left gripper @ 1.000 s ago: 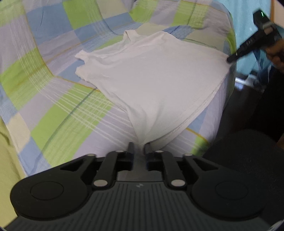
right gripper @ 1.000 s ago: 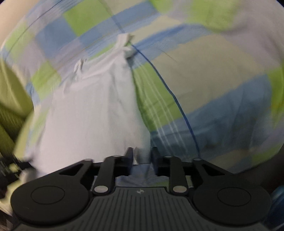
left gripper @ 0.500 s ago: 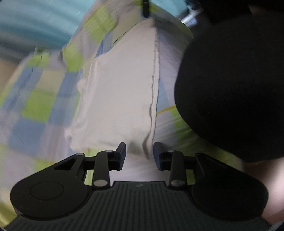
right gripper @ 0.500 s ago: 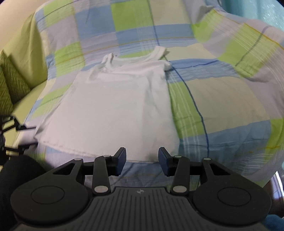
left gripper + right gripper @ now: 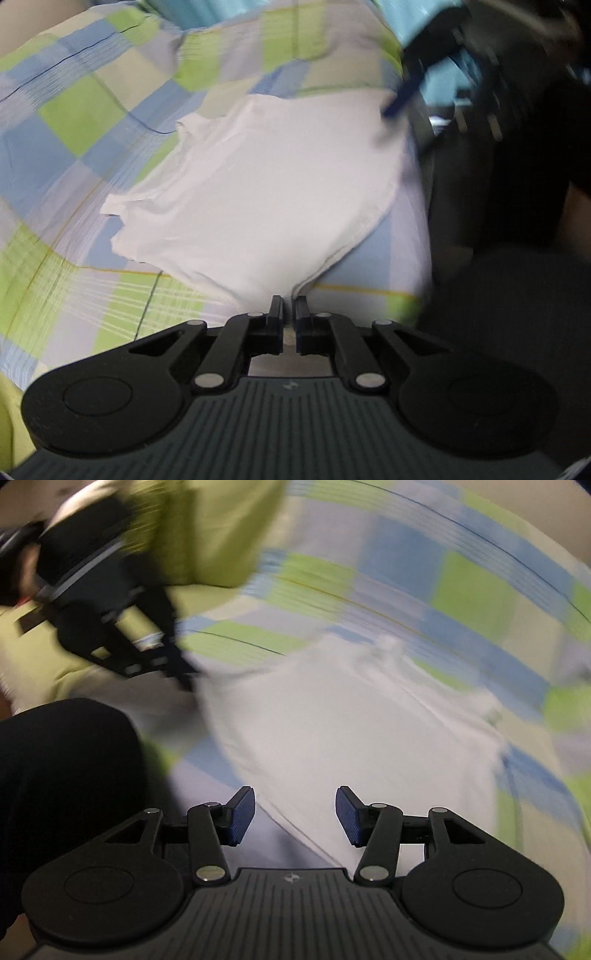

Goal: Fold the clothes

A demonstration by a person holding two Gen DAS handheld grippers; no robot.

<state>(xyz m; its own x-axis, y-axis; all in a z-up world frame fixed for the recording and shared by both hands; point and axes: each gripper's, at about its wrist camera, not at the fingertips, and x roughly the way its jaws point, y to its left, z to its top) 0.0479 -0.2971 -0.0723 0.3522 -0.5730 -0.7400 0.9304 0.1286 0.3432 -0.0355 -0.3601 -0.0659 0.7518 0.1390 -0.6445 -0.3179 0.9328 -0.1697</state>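
Left wrist view shows the left gripper [image 5: 289, 308] pinching the hem corner of the white cotton shirt [image 5: 266, 192] spread on the checked bedsheet [image 5: 74, 122], likely anchoring it, while the right gripper [image 5: 294, 814] gapes wide over the opposite corner.

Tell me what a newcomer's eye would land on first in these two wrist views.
The white sleeveless shirt spread flat on the blue, green and lilac checked bedsheet fills the middle of both views. The left gripper is pinched shut on the shirt's near hem corner. The right gripper is wide open over the opposite hem corner, its blue pads showing; that view is motion-blurred.
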